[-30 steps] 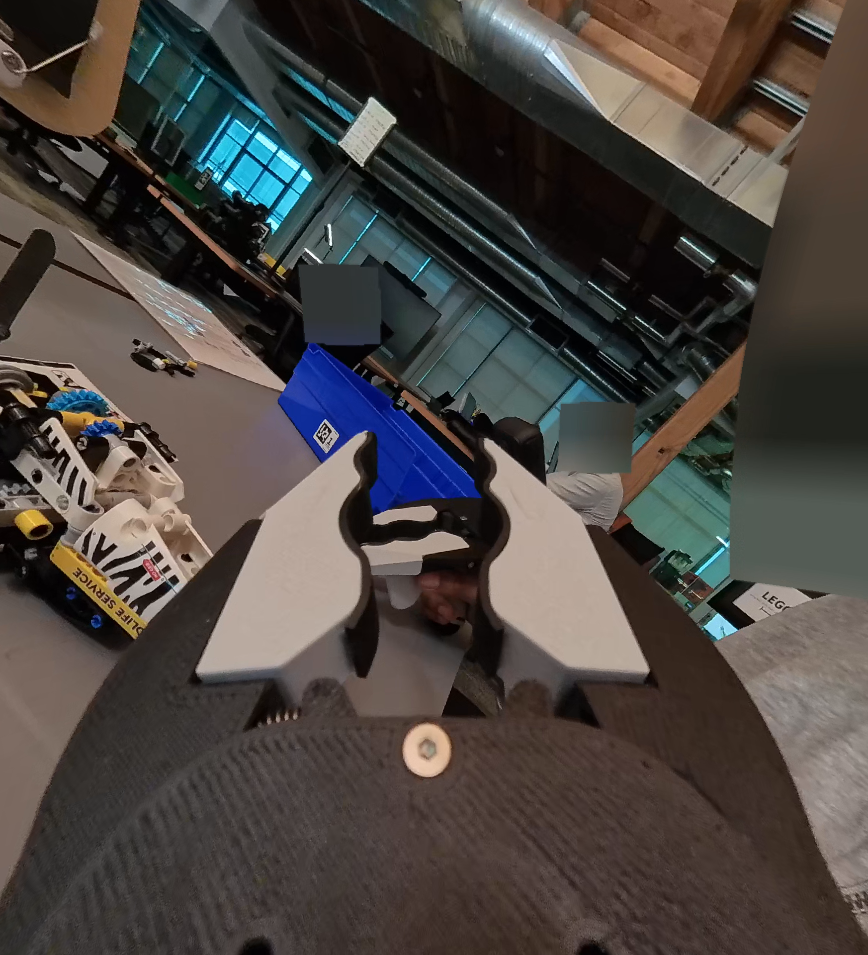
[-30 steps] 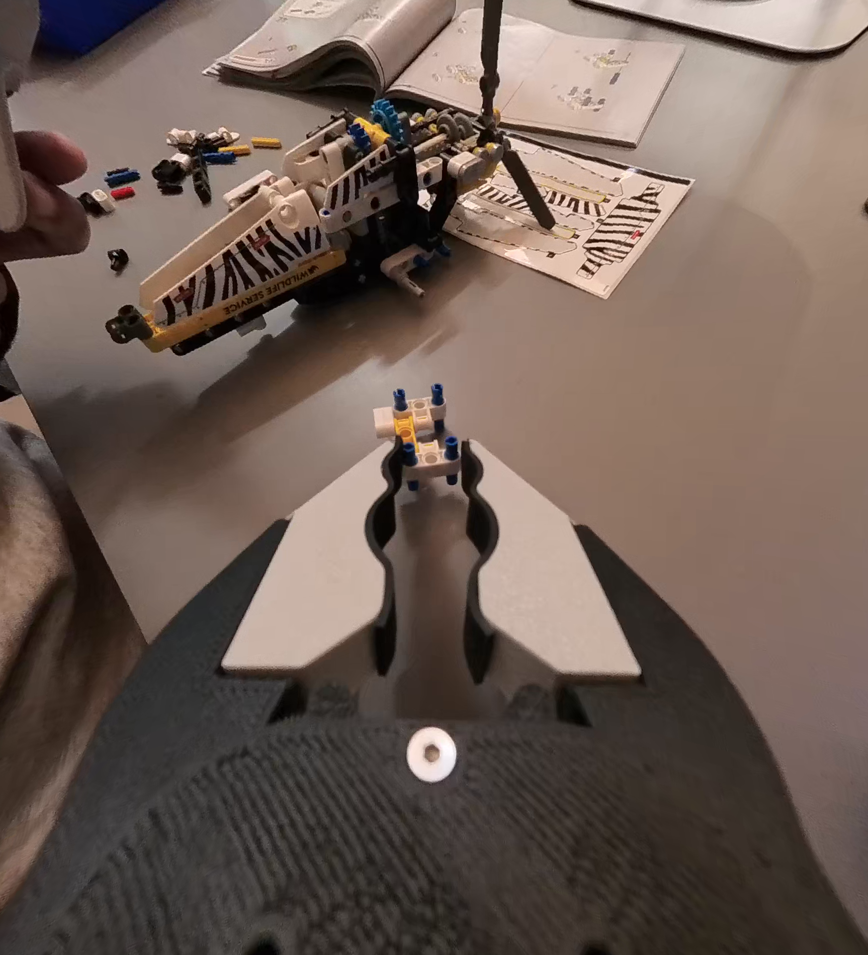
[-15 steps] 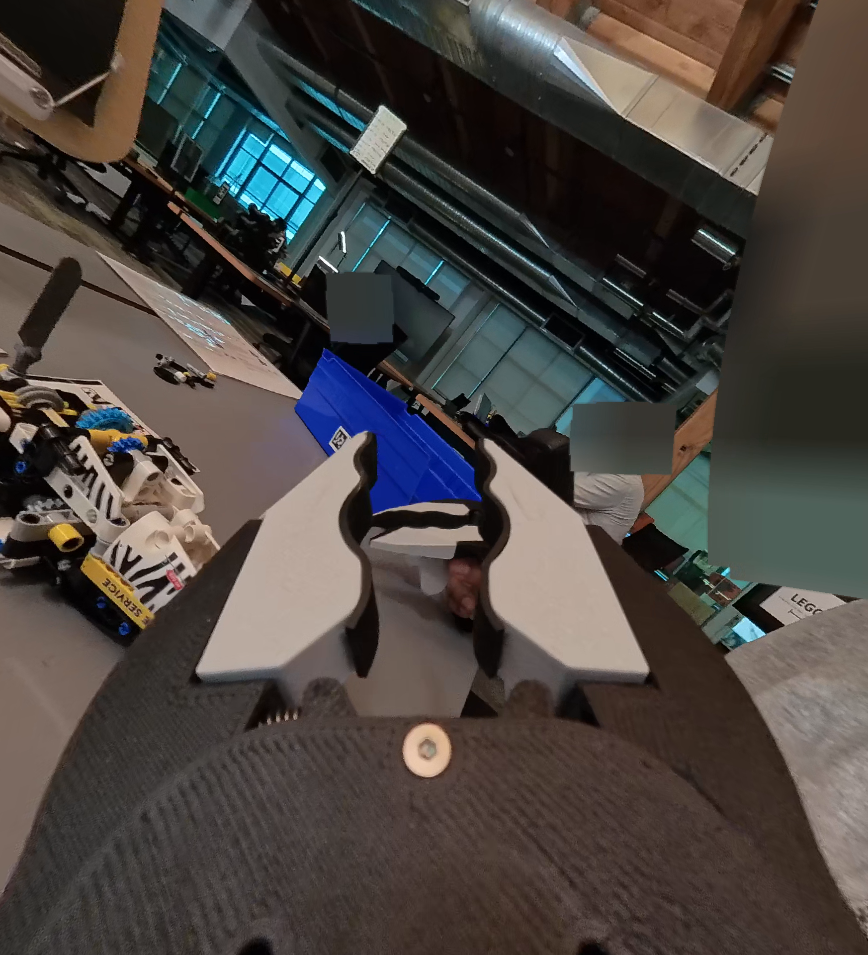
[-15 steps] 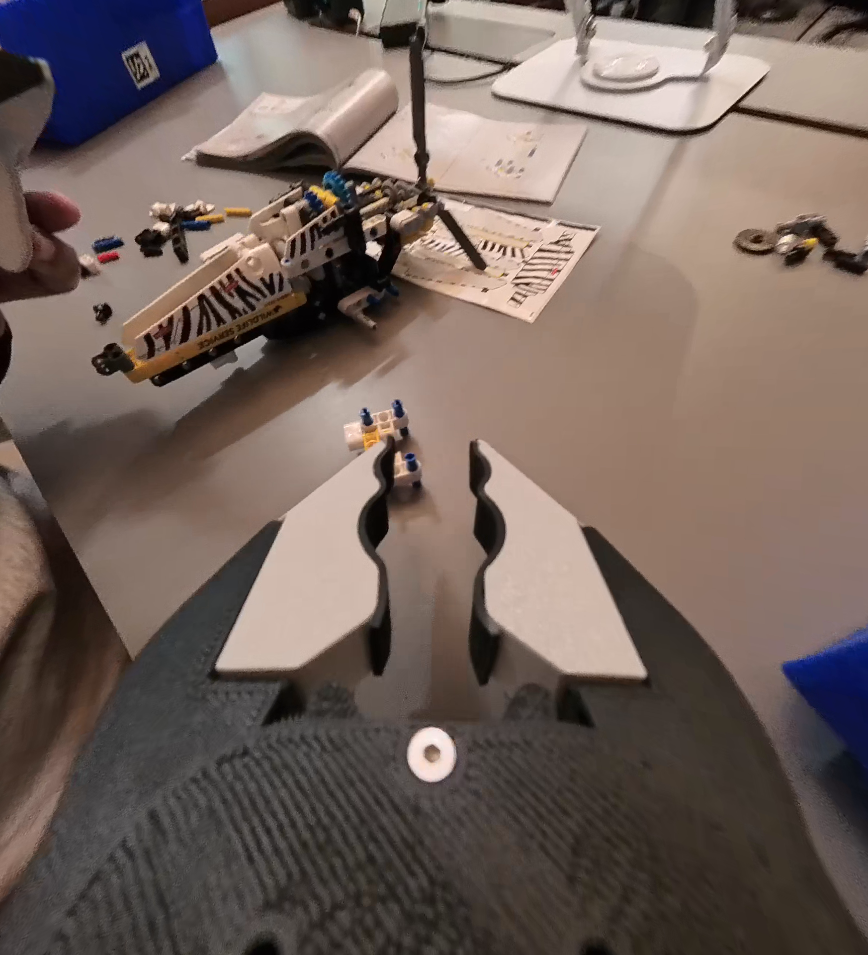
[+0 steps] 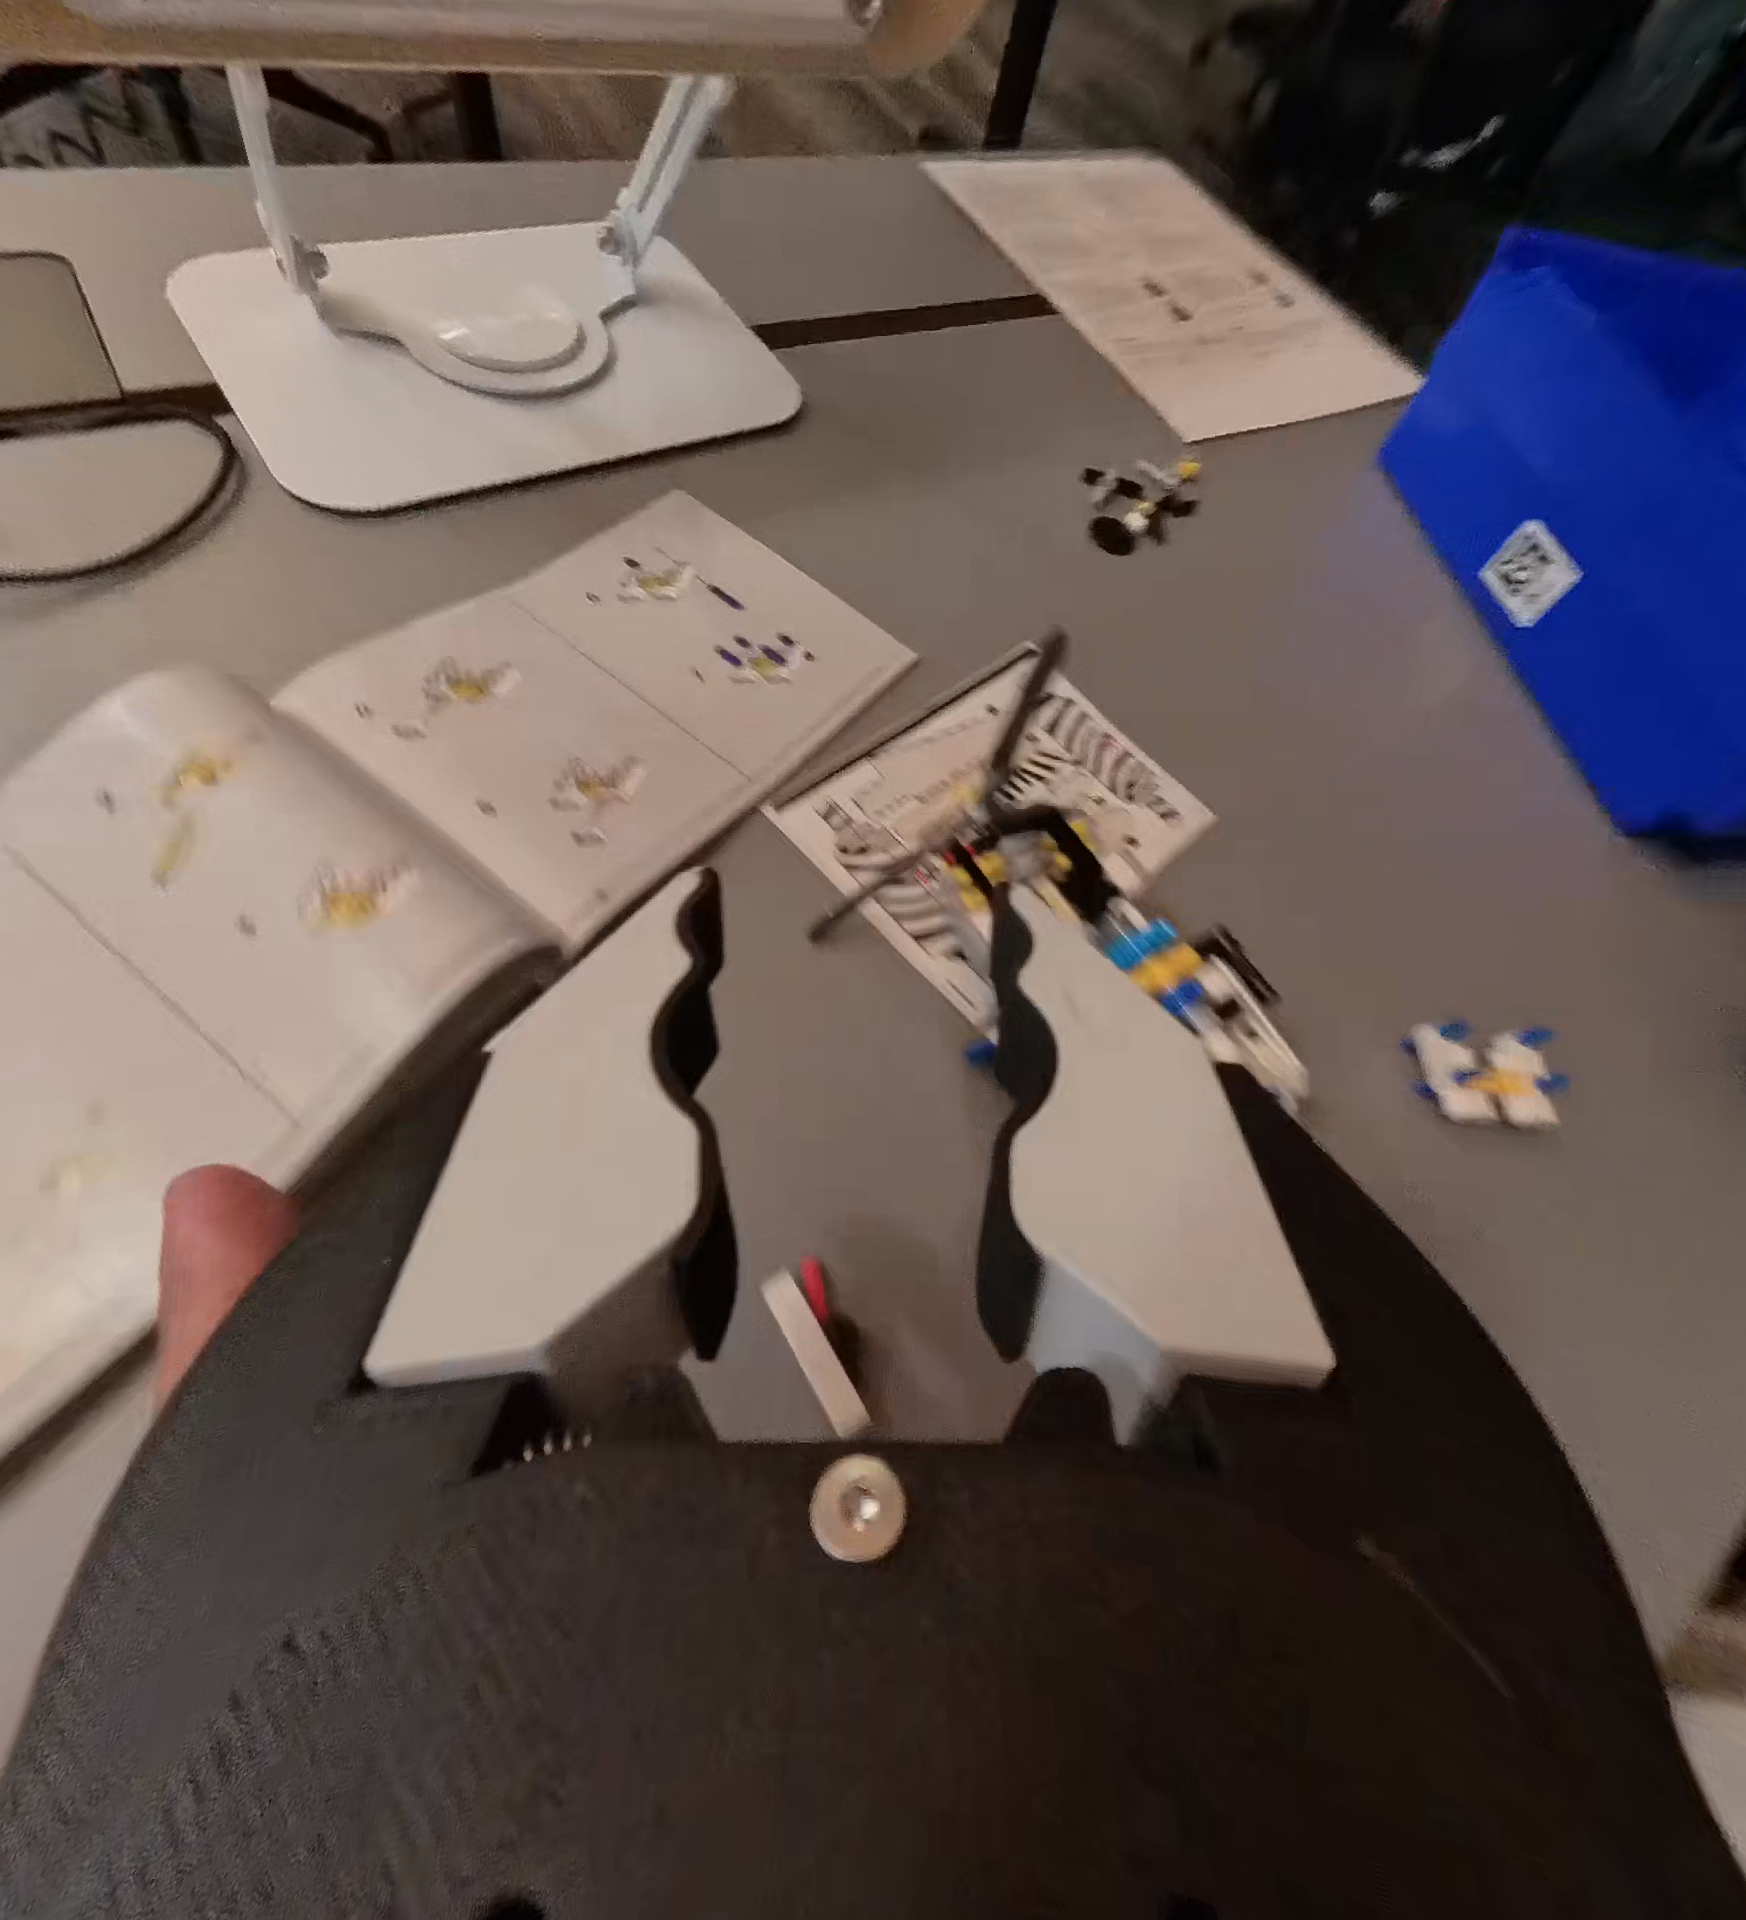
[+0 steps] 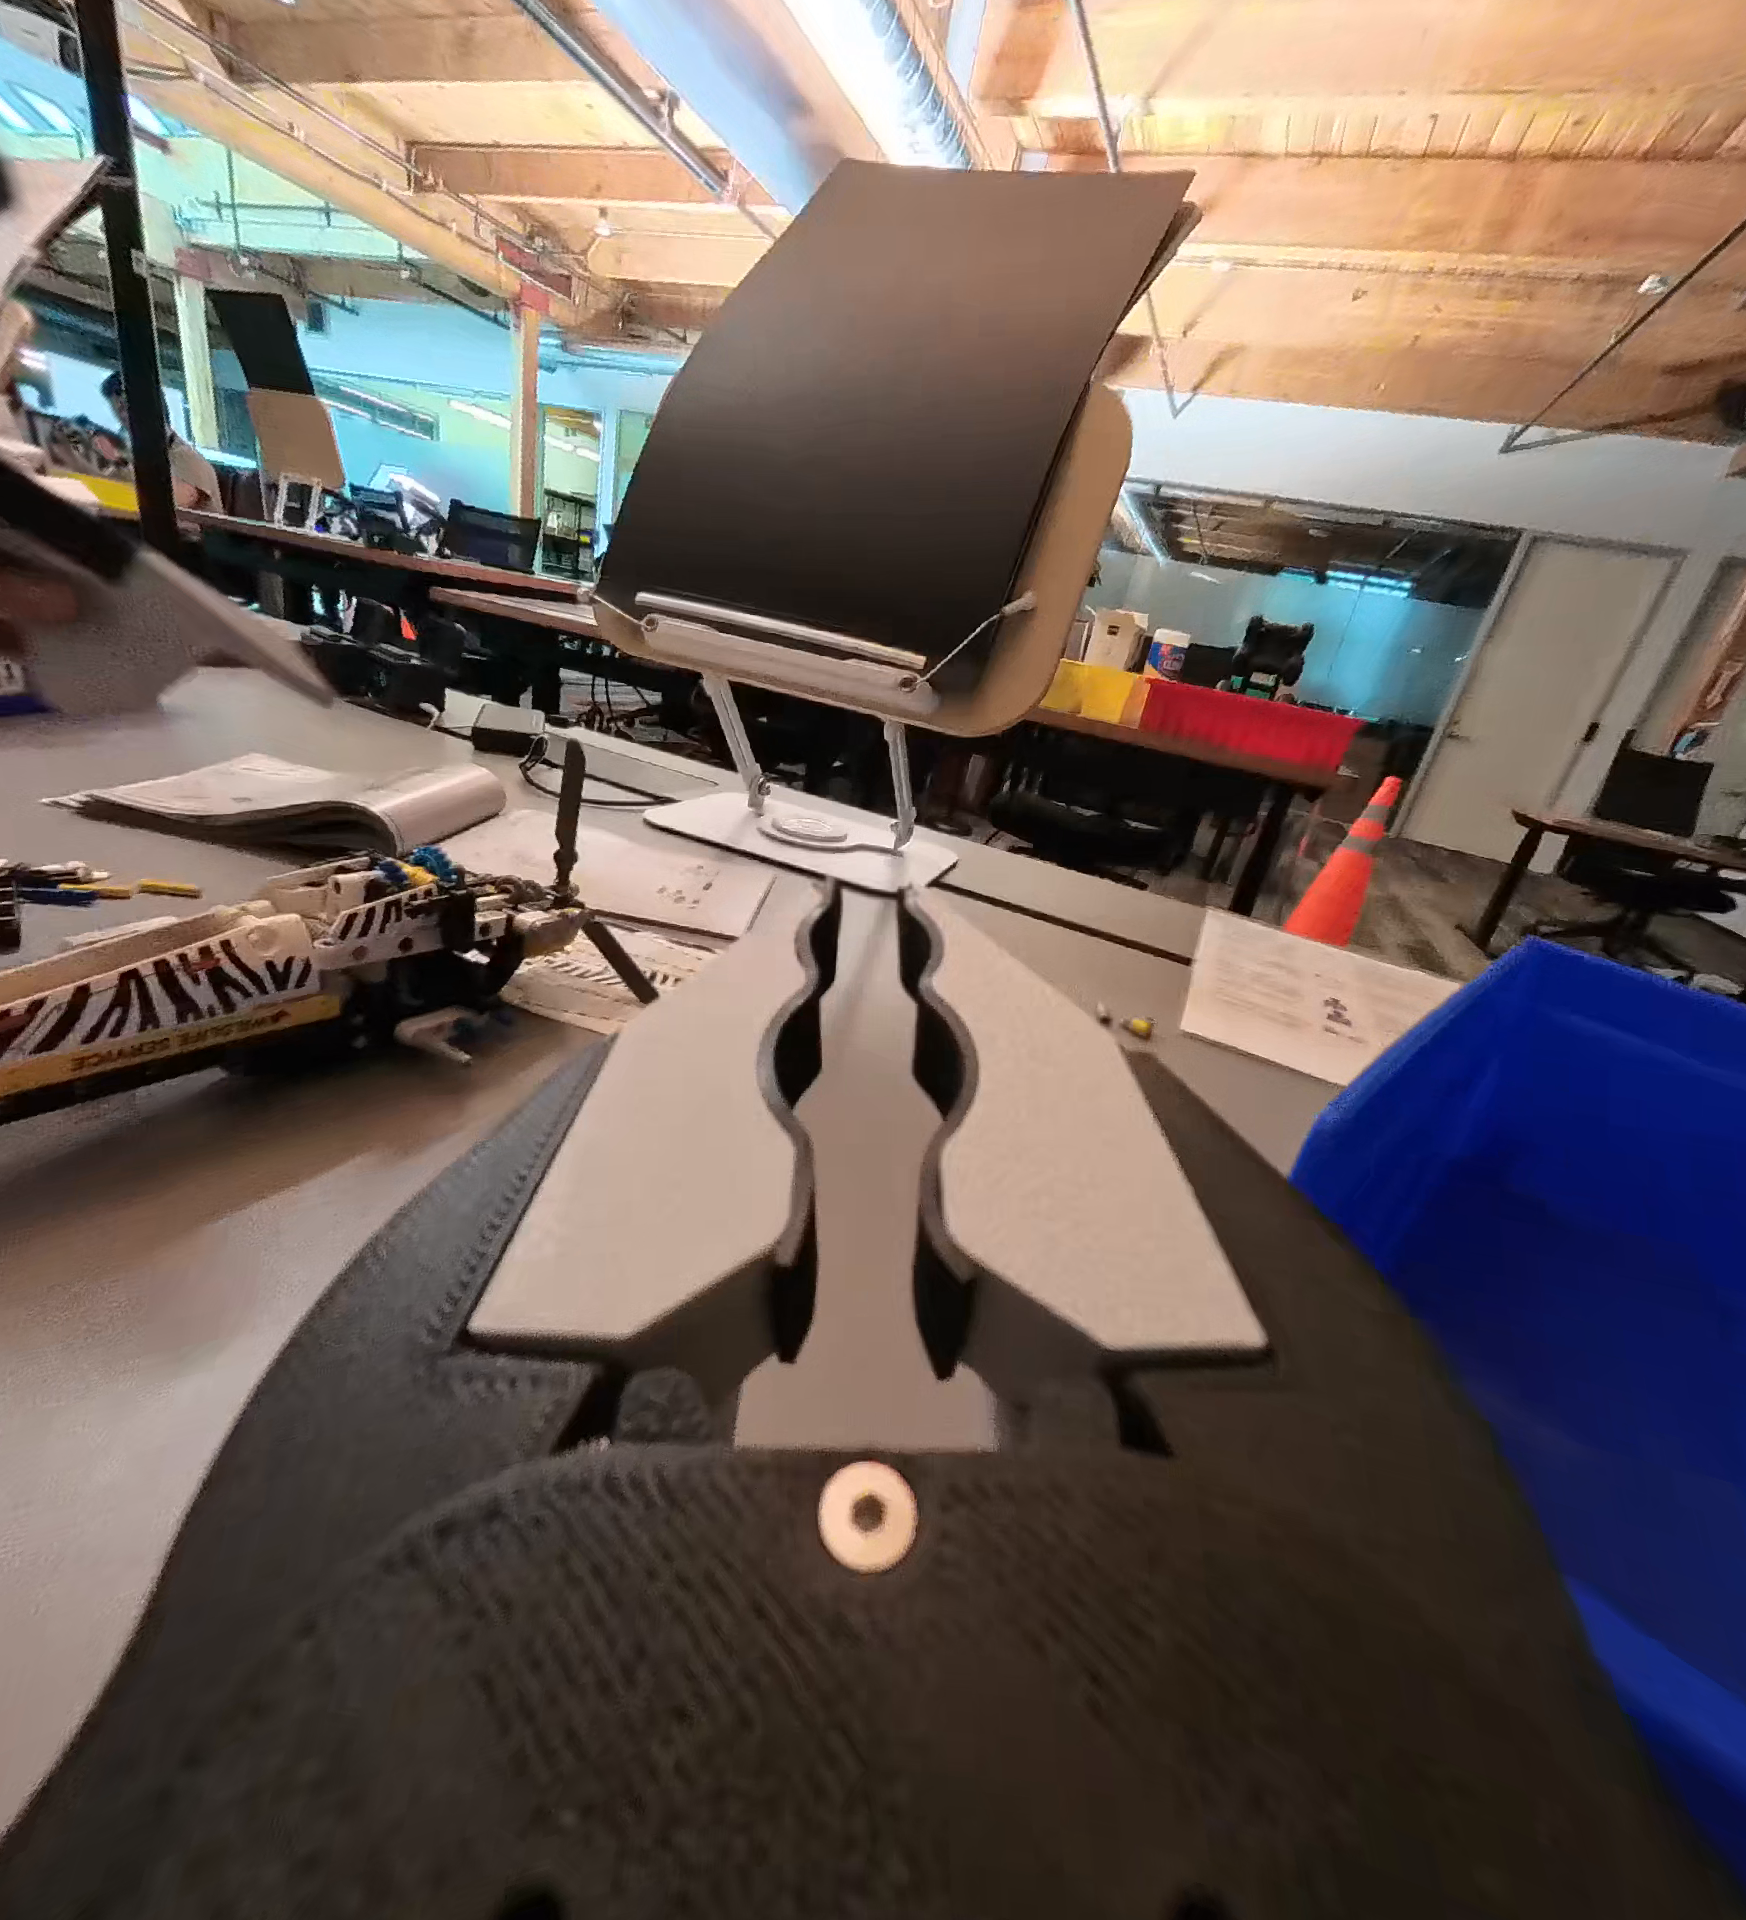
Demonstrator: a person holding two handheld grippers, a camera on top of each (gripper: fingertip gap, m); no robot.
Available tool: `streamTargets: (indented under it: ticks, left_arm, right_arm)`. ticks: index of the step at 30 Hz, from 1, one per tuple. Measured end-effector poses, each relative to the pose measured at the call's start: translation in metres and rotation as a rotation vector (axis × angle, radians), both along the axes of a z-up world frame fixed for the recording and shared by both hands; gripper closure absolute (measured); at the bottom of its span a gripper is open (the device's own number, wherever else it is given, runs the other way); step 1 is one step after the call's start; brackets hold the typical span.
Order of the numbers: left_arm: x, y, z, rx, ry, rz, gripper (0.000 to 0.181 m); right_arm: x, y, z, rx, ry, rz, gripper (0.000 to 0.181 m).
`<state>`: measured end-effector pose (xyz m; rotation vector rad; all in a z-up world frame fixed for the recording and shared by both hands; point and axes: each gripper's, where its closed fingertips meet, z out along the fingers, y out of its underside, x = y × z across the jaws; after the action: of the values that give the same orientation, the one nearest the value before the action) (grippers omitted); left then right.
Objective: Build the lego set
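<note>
Left gripper (image 5: 853, 925) jaws wide apart, empty, above grey surface (image 5: 1368, 831). Right gripper (image 6: 869, 914) jaws slightly apart, empty. Striped lego model (image 6: 225, 987) beside open booklet (image 5: 381, 831); blue bin (image 6: 1627, 1299) at right.

The model (image 6: 173, 987) is white with black zebra stripes and a yellow strip below. The bench (image 5: 952, 499) is grey, the bin (image 6: 1627, 1247) is bright blue. The cone (image 6: 1352, 868) is orange with a white band. The small piece (image 5: 1487, 1075) is white, blue and yellow.
</note>
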<state>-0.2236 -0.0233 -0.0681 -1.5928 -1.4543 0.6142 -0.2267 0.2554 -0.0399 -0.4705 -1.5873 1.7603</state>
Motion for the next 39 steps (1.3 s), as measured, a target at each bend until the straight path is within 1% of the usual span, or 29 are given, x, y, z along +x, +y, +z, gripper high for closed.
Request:
streamTargets:
  ticks: [3,5,6,7,8,10,11,13,15,16,19,20,21,24,25,26,29,31,32,33,34,36,37,38,39]
  left_arm:
    - [-0.056,-0.01,-0.012,-0.054,-0.072,0.002,0.114]
    - [-0.091,-0.015,-0.034,-0.096,-0.157,0.02,0.104]
    - [-0.104,-0.012,-0.047,-0.105,-0.214,0.005,0.098]
    - [-0.112,-0.006,-0.061,-0.115,-0.268,-0.023,0.097]
    - [-0.119,-0.005,-0.074,-0.155,-0.303,-0.021,0.095]
    - [-0.127,-0.013,-0.096,-0.271,-0.341,0.026,0.097]
    - [-0.127,-0.014,-0.104,-0.291,-0.353,0.029,0.098]
    - [-0.128,-0.013,-0.103,-0.227,-0.325,0.066,0.108]
    - [-0.125,-0.017,-0.101,-0.211,-0.322,0.075,0.129]
    - [-0.123,-0.018,-0.1,-0.181,-0.324,0.076,0.134]
    - [-0.12,-0.018,-0.097,-0.075,-0.324,0.062,0.137]
    - [-0.119,-0.022,-0.098,-0.07,-0.326,0.072,0.143]
    - [-0.118,-0.027,-0.1,-0.108,-0.318,0.085,0.155]
    - [-0.116,-0.027,-0.101,-0.205,-0.297,0.061,0.162]
    - [-0.116,-0.024,-0.102,-0.212,-0.295,0.052,0.168]
    - [-0.115,-0.021,-0.102,-0.203,-0.295,0.04,0.179]
    - [-0.116,-0.02,-0.101,-0.174,-0.3,0.042,0.18]
    - [-0.116,-0.011,-0.097,-0.127,-0.303,0.007,0.181]
    - [-0.119,-0.006,-0.091,-0.105,-0.285,-0.004,0.179]
    - [-0.124,-0.003,-0.085,-0.103,-0.262,-0.007,0.163]
    - [-0.129,-0.001,-0.08,-0.121,-0.248,-0.006,0.141]
    - [-0.141,0.002,-0.077,-0.186,-0.248,-0.008,0.114]
    - [-0.147,0.005,-0.08,-0.214,-0.267,-0.021,0.103]
    - [-0.152,0.009,-0.085,-0.228,-0.285,-0.033,0.1]
    - [-0.157,0.014,-0.089,-0.222,-0.3,-0.049,0.101]
  right_arm:
    - [0.005,0.002,-0.001,0.007,-0.001,0.026,0.172]
    - [0.004,0.007,-0.001,0.014,0.004,0.014,0.172]
    - [0.003,0.01,0.0,0.007,0.008,0.011,0.172]
    - [0.004,0.012,0.001,-0.011,0.008,0.014,0.172]
    - [0.004,0.014,0.003,-0.029,0.009,0.017,0.173]
    - [0.007,0.016,0.005,-0.048,0.016,0.027,0.173]
    - [0.008,0.016,0.005,-0.049,0.02,0.031,0.174]
    - [0.01,0.015,0.005,-0.044,0.026,0.034,0.173]
    - [0.011,0.013,0.004,-0.031,0.033,0.034,0.174]
    - [0.011,0.012,0.004,-0.024,0.034,0.035,0.173]
    - [0.011,0.01,0.003,-0.01,0.037,0.034,0.174]
    - [0.011,0.01,0.003,-0.009,0.037,0.033,0.175]
    - [0.011,0.01,0.003,-0.01,0.037,0.032,0.175]
    - [0.01,0.009,0.002,-0.008,0.034,0.031,0.175]
    - [0.01,0.009,0.002,-0.005,0.033,0.03,0.175]
    - [0.01,0.008,0.002,-0.001,0.034,0.03,0.175]
    - [0.01,0.006,0.001,0.011,0.039,0.031,0.175]
    - [0.01,0.005,0.0,0.018,0.039,0.031,0.175]
    - [0.01,0.005,0.0,0.02,0.04,0.03,0.175]
    - [0.01,0.005,0.0,0.021,0.041,0.03,0.175]
    - [0.01,0.005,0.0,0.021,0.041,0.03,0.175]
    - [0.01,0.005,0.0,0.021,0.043,0.03,0.176]
    - [0.01,0.005,0.0,0.02,0.045,0.03,0.176]
    - [0.011,0.005,0.001,0.02,0.047,0.031,0.176]
    - [0.011,0.005,0.001,0.02,0.049,0.031,0.176]
